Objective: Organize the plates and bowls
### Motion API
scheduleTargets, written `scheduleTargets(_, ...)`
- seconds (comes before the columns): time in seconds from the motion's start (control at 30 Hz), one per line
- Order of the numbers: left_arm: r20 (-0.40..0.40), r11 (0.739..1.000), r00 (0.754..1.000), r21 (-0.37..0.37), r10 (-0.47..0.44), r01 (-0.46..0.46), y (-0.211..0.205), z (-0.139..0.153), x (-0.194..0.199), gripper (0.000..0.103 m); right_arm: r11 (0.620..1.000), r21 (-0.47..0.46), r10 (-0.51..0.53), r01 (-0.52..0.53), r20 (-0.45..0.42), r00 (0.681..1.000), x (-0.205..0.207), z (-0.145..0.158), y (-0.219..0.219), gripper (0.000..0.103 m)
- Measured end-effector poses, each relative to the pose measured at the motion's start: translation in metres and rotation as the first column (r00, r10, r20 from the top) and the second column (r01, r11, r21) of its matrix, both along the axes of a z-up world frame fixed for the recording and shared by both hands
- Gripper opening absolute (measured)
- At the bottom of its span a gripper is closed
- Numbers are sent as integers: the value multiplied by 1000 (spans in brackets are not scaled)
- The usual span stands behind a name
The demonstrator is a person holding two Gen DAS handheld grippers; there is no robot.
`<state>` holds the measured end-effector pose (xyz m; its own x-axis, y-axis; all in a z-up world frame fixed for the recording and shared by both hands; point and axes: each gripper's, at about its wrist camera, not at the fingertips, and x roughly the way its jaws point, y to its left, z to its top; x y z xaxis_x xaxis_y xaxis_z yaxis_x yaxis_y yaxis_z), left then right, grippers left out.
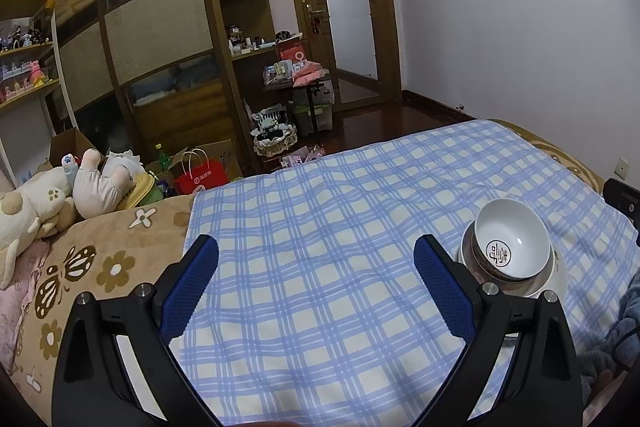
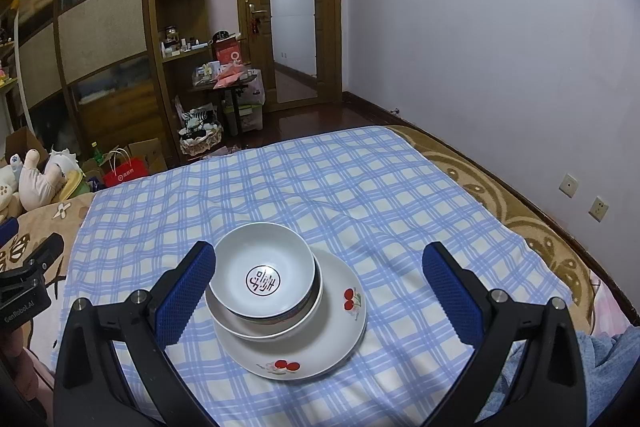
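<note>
Stack: a white glazed ceramic bowl with a round dark emblem inside [image 2: 262,269] sits nested in a second white bowl [image 2: 256,325], and both rest on a white ceramic plate with red cherry prints [image 2: 320,347].
Where it lies: on the blue-and-cream checked cloth [image 2: 280,195] spread over the bed, off-centre on the plate, toward its left.
Right gripper [image 2: 319,269]: released and empty; your left blue pad [image 2: 188,291] stands just beside the bowl rims, though whether it touches them is hard to tell.
Left gripper [image 1: 316,261]: spread wide, grasping nothing, over bare cloth with the stack off to its right.
Handling: stiff, slick, breakable glaze, I judge; the three pieces together will be heavy, and the bedding under them is soft, so expect wobble.
Where to grip: pinch one rim wall between your pads, lifting the top bowl alone rather than the whole pile.
Risk: a tilted lift may let the nested bowls slide.
</note>
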<state>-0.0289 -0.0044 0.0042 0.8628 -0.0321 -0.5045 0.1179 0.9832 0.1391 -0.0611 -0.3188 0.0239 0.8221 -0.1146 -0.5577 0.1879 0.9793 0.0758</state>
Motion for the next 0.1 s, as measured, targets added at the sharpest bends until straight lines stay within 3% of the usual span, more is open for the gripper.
scheduleTargets(0.1, 1, 1000, 1000, 0, 0, 0, 0, 0, 0, 97, 1000, -1, 1, -1, 1, 1000, 0, 0, 0, 103)
